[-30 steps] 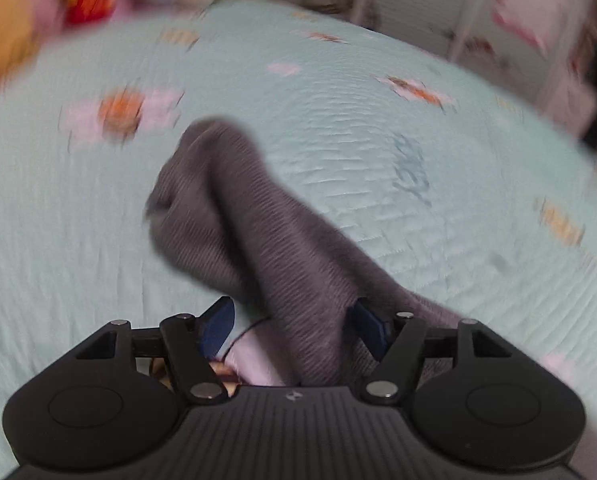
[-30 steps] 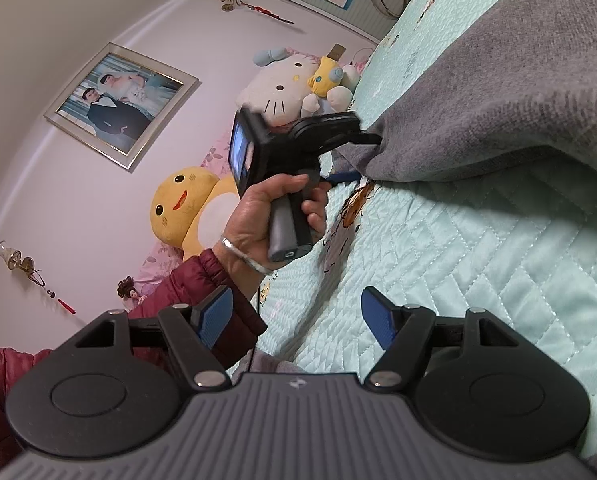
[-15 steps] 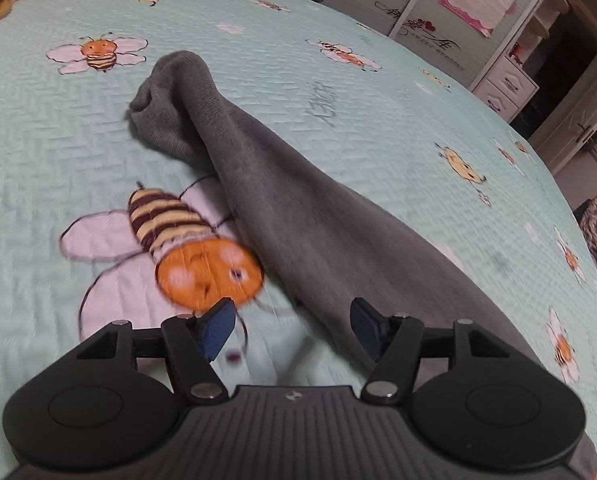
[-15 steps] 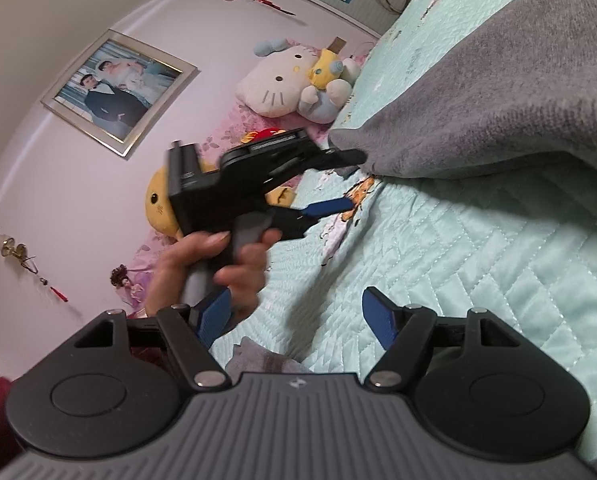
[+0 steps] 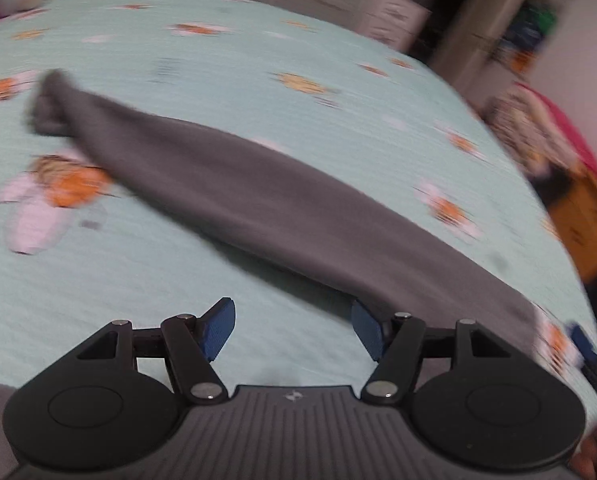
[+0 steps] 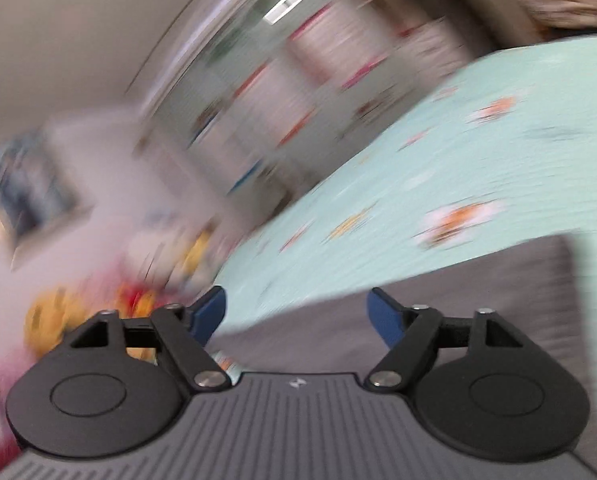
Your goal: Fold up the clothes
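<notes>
Both cameras are swinging since half a second ago, blurring everything. I'm seeing the left gripper (image 5: pixel 292 330) and right gripper (image 6: pixel 296 314) gaping, holding nothing. Soft, limp grey garment (image 5: pixel 258 196) is lying stretched across the bee-print quilt (image 5: pixel 258 60); I'm judging its cuffed end (image 5: pixel 48 104) the best hold. Nothing is blocking.

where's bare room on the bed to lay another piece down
Bare quilt lies between the left gripper and the grey garment, and a wider stretch beyond the garment toward the blurred cupboards. The garment fills the diagonal middle.
</notes>
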Demonstrator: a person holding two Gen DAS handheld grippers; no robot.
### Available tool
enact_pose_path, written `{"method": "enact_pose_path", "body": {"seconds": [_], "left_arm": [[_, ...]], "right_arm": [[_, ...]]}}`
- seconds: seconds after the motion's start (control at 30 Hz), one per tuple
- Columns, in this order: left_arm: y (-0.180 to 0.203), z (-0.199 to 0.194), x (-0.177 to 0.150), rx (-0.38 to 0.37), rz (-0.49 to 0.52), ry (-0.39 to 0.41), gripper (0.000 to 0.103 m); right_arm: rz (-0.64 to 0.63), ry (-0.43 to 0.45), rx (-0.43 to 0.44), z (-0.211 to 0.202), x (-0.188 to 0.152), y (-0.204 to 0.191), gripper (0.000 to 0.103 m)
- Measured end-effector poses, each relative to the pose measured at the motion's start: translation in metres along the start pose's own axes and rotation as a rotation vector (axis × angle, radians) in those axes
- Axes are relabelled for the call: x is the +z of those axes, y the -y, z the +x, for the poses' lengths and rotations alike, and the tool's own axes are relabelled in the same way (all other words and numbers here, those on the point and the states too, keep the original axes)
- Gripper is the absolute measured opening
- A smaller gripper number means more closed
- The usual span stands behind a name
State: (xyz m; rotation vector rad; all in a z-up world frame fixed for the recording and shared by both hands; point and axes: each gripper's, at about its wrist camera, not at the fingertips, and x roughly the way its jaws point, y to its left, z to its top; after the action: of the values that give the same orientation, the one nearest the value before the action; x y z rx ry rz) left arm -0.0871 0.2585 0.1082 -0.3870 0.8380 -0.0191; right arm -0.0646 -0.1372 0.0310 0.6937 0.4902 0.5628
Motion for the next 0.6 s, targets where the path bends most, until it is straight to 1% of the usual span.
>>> {"method": "enact_pose_path", "body": {"seconds": [0.07,0.13,0.17,0.23,0.33,0.37,0.47,0.53,0.6], "left_arm": [[0.028,0.007,-0.008,-0.044,0.063,-0.023,0.068],[0.048,0.015,-0.013,-0.066,0.114,-0.046,0.068],[0.055,0.019,-0.015,-0.072,0.126,-0.051,0.068],[0.058,0.028,-0.017,-0.082,0.120,-0.063,0.068],[0.059,0.044,-0.023,-0.094,0.101,-0.102,0.068],[0.059,0.050,-0.025,-0.096,0.101,-0.113,0.068],[0.065,0.056,-0.034,-0.109,0.119,-0.120,0.068],[0.067,0.056,-0.035,-0.126,0.125,-0.100,0.068],[0.068,0.055,-0.035,-0.146,0.128,-0.076,0.068]], "right_arm": [[0.079,0.047,-0.093,-0.015,0.007,0.041,0.080],[0.159,0.095,-0.187,-0.030,0.015,0.082,0.080],[0.201,0.097,-0.208,-0.031,0.016,0.100,0.080],[0.278,0.072,-0.164,-0.024,0.017,0.120,0.080],[0.301,0.083,-0.078,-0.020,0.028,0.125,0.080],[0.296,0.070,-0.078,-0.016,0.032,0.126,0.080],[0.278,0.003,-0.129,-0.001,0.041,0.128,0.080],[0.253,-0.040,-0.128,0.005,0.044,0.128,0.080],[0.222,-0.064,-0.122,0.008,0.047,0.126,0.080]]}}
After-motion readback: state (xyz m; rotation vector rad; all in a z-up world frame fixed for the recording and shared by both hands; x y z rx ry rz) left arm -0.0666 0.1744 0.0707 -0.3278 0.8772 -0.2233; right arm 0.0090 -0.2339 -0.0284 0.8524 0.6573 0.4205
